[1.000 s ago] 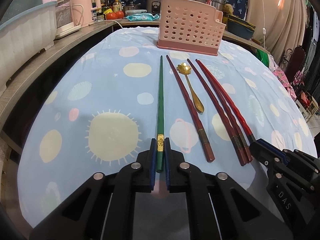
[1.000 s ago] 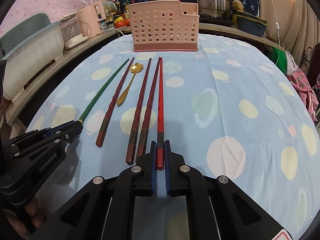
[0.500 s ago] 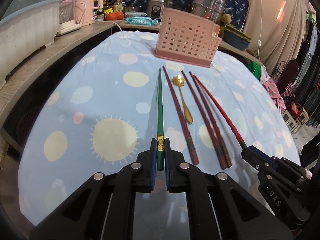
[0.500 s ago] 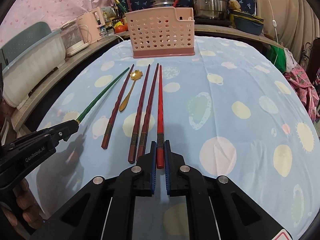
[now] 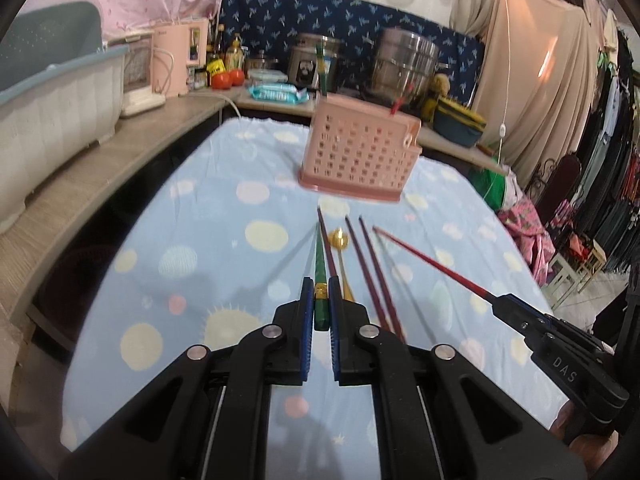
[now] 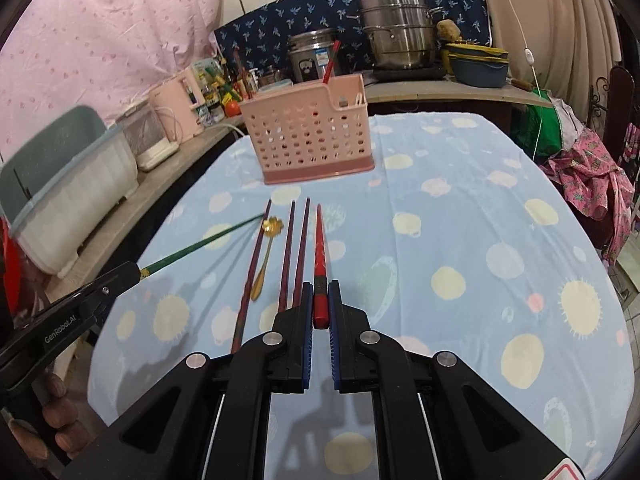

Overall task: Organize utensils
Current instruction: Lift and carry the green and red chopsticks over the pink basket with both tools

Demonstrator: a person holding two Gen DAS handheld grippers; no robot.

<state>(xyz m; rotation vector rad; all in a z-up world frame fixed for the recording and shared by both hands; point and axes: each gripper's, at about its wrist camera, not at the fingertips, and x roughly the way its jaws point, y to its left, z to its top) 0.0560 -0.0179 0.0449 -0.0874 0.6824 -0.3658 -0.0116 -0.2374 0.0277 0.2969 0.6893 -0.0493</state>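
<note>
The left gripper [image 5: 319, 300] clamps the green chopstick [image 5: 320, 260] at its butt; the right gripper [image 6: 320, 300] likewise pinches the red chopstick [image 6: 320, 248] — both light, stiff, slick sticks projecting ahead toward the pink basket [image 6: 308, 136], likely to pivot.

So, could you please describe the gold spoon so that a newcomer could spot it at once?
Start at the pink perforated plastic basket on the blue spotted tablecloth. In front of it lies a row of dark red wooden chopsticks. The small gold metal spoon lies among them, the only shiny, short piece, with a flower-shaped bowl pointing towards the basket.
</note>
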